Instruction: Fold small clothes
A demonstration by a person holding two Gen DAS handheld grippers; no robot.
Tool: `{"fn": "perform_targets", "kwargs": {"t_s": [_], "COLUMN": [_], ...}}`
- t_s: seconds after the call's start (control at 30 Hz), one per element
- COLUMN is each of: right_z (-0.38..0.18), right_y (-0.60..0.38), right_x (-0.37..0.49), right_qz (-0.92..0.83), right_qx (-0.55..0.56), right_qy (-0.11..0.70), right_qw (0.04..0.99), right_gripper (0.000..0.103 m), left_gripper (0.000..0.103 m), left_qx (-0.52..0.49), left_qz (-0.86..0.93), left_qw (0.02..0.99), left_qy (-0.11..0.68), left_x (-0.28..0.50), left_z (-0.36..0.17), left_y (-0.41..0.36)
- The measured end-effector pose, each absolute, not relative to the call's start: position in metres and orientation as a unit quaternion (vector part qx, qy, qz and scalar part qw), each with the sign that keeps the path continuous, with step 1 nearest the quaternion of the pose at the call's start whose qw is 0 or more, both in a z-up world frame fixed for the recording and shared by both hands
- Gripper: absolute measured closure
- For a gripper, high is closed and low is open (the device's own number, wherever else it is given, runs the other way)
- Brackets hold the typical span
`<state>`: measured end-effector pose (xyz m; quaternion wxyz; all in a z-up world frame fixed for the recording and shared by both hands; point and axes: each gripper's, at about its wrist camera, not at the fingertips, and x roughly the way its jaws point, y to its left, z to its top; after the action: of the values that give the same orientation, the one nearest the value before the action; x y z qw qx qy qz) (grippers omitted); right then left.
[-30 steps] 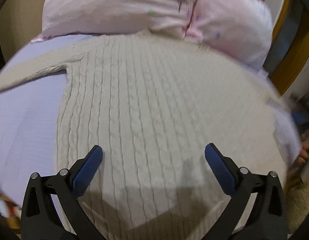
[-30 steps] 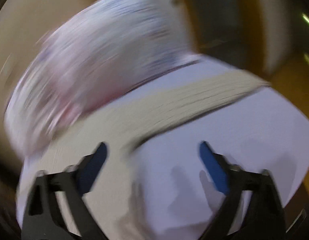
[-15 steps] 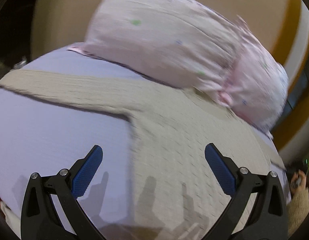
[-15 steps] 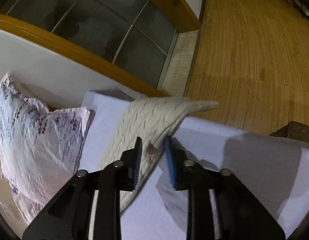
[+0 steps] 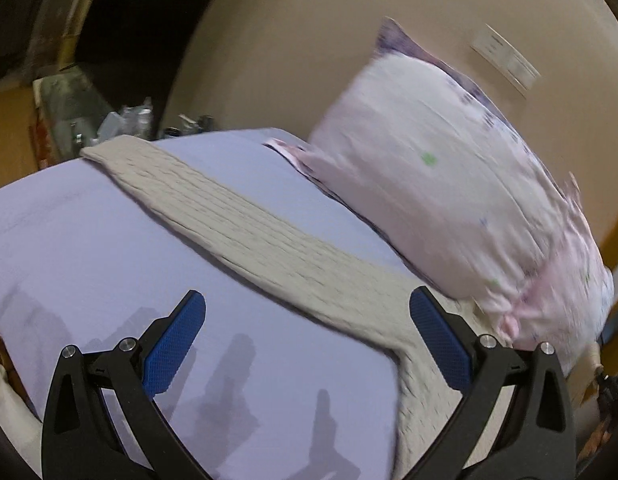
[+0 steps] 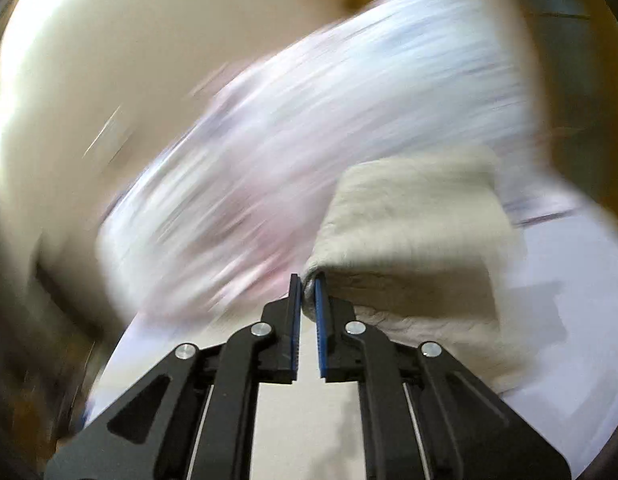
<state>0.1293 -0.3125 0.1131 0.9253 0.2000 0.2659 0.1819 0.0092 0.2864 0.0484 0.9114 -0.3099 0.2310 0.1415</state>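
- Left wrist view: my left tongs [image 5: 307,338] hang spread apart, gripping nothing, above the lavender bed sheet [image 5: 81,248]. The cream cable-knit sweater [image 5: 419,376] lies flat; its sleeve [image 5: 229,216] is outstretched, unfolded, beside the floral pillow [image 5: 441,184].
- Right wrist view: my right tongs [image 6: 307,294] pinch the other sleeve [image 6: 413,220], lifted and doubling over. I judge folding barely begun.

Left wrist view looks low past spread jaws along the sleeve [image 5: 269,236] toward the pillow [image 5: 449,200]. Right wrist view sits close; both share sweater and pillow.
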Motion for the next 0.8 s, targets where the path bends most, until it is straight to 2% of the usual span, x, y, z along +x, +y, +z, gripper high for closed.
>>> {"fn": "perform_targets", "kwargs": {"t_s": [0.07, 0.1, 0.13, 0.2, 0.43, 0.47, 0.63, 0.67, 0.73, 0.77, 0.8], "right_z": [0.099, 0.094, 0.092, 0.094, 0.083, 0.080, 0.067, 0.063, 0.059, 0.056, 0.054], "right_y": [-0.251, -0.232, -0.226, -0.227, -0.286, -0.292, -0.311, -0.312, -0.316, -0.319, -0.320], "right_x": [0.136, 0.135, 0.132, 0.123, 0.106, 0.105, 0.096, 0.097, 0.097, 0.096, 0.096], "right_qz": [0.257, 0.269, 0.268, 0.249, 0.178, 0.170, 0.150, 0.148, 0.146, 0.146, 0.146], "right_qx": [0.168, 0.156, 0.151, 0.140, 0.160, 0.164, 0.187, 0.188, 0.192, 0.195, 0.195], "right_qy": [0.325, 0.339, 0.336, 0.313, 0.318, 0.319, 0.322, 0.322, 0.323, 0.325, 0.325], "right_qw": [0.895, 0.888, 0.890, 0.906, 0.917, 0.918, 0.916, 0.916, 0.915, 0.914, 0.914], "right_gripper": [0.068, 0.053, 0.043, 0.033, 0.028, 0.028, 0.026, 0.025, 0.024, 0.024, 0.024], "left_gripper": [0.001, 0.003, 0.005, 0.015, 0.028, 0.037, 0.042, 0.046, 0.062, 0.080, 0.091], "left_qx": [-0.331, -0.350, -0.363, -0.383, -0.496, -0.503, -0.541, -0.543, -0.544, -0.545, -0.548], "left_qz": [0.151, 0.154, 0.156, 0.166, 0.198, 0.207, 0.227, 0.227, 0.223, 0.220, 0.214], "left_qw": [0.903, 0.896, 0.890, 0.880, 0.813, 0.807, 0.780, 0.778, 0.776, 0.773, 0.770], "left_qy": [0.229, 0.227, 0.225, 0.227, 0.232, 0.230, 0.218, 0.217, 0.231, 0.238, 0.245], "left_x": [0.007, 0.006, 0.005, 0.005, 0.014, 0.015, 0.025, 0.027, 0.036, 0.040, 0.044], "left_z": [0.045, 0.042, 0.040, 0.035, 0.002, 0.000, -0.003, -0.004, -0.007, -0.009, -0.010], "left_y": [0.300, 0.311, 0.321, 0.337, 0.406, 0.412, 0.439, 0.442, 0.448, 0.448, 0.448]}}
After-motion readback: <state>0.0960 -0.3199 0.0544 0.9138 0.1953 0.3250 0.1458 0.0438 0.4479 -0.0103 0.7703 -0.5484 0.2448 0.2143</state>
